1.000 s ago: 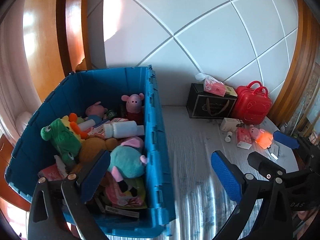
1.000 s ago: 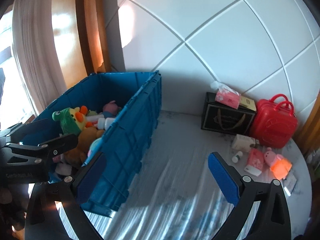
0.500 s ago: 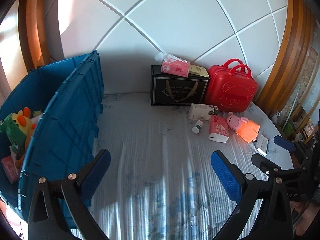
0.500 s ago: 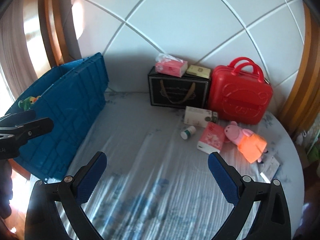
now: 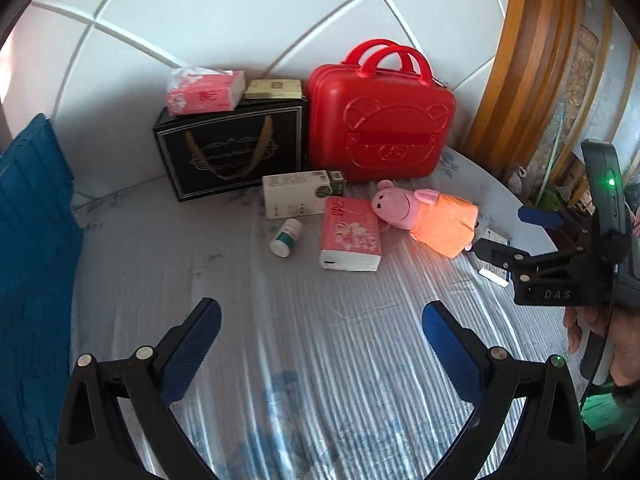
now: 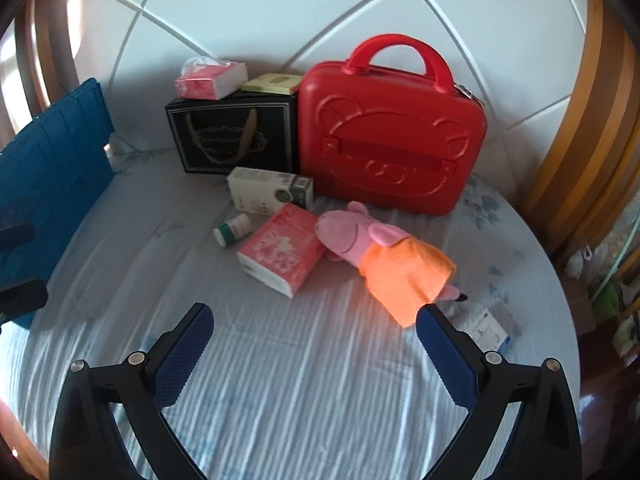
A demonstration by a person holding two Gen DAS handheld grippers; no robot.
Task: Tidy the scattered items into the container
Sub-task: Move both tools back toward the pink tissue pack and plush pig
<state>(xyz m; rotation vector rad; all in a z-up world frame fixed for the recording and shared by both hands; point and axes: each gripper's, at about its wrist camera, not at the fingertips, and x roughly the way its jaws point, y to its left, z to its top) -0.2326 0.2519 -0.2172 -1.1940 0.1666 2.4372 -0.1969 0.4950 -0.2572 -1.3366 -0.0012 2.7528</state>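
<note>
The blue plastic crate [image 5: 32, 248] stands at the left edge of the round table [image 5: 320, 340], only its ribbed outer wall in view (its inside cannot be seen from either camera). The scattered items lie well apart from it, toward the far right of the table. A pink pig plush in an orange dress [image 6: 384, 256] lies on its side, its head touching a pink tissue pack [image 6: 282, 254]. Just beside that pack rests a small white bottle with a green band [image 6: 232, 230], tipped on its side, and behind both lies a white carton [image 6: 270, 190]. A small white card packet [image 6: 486, 330] lies near the plush's feet, close to the table edge.

At the back, against the white panelled wall, a black gift bag [image 5: 232, 148] stands beside a red bear-embossed case [image 5: 380, 120]; another pink tissue pack [image 5: 204, 90] and a yellowish box [image 5: 274, 89] sit on top of the bag.

The left gripper [image 5: 320, 344] hovers above bare tablecloth, fingers spread wide and holding nothing. The right gripper [image 6: 314, 346] is likewise spread wide and empty, its right fingertip just in front of the plush's dress.
</note>
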